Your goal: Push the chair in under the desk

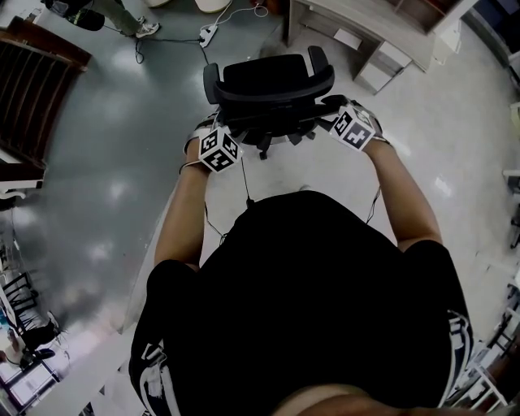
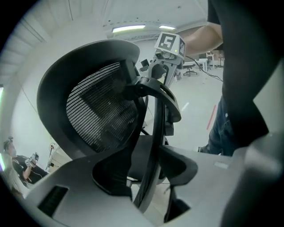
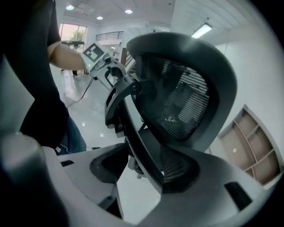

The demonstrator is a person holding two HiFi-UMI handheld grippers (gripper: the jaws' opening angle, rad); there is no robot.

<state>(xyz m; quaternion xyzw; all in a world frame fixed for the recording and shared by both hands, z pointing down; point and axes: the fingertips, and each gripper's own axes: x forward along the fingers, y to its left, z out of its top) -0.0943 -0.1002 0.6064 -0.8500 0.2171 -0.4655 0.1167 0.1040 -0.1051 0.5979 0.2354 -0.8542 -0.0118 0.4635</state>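
Observation:
A black mesh-backed office chair (image 1: 268, 85) stands on the grey floor, its backrest toward me. A pale wooden desk (image 1: 382, 24) lies beyond it at the upper right. My left gripper (image 1: 218, 128) is at the left side of the backrest top, my right gripper (image 1: 329, 106) at the right side. In the left gripper view the left gripper (image 2: 148, 175) stands open with the backrest's black rim (image 2: 156, 133) running between its jaws. In the right gripper view the right gripper (image 3: 142, 170) is likewise open, straddling the rim (image 3: 142, 146).
A dark slatted wooden piece (image 1: 32, 89) stands at the left. A power strip with cables (image 1: 207, 34) lies on the floor behind the chair, near someone's feet (image 1: 134, 24). A white drawer unit (image 1: 382, 65) sits by the desk. Open shelves (image 3: 250, 142) show at the right.

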